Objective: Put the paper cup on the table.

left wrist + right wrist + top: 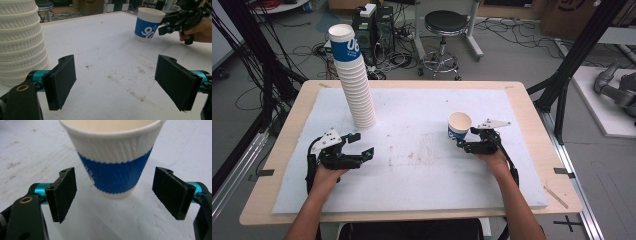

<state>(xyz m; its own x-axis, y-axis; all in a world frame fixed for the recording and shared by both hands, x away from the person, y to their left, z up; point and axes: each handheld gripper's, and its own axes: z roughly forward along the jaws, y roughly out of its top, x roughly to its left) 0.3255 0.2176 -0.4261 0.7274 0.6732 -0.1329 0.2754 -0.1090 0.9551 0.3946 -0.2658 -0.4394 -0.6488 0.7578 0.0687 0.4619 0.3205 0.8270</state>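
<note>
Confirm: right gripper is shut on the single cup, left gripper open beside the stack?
Not quite. The right gripper is open: in the right gripper view its jaws stand apart from the cup. The left gripper is open beside the stack.

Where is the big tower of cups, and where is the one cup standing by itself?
tower of cups (pixel 357 95), high view, on the ribbed white middle of the stack.
single cup (pixel 115 171), right gripper view, on its blue band.
</note>
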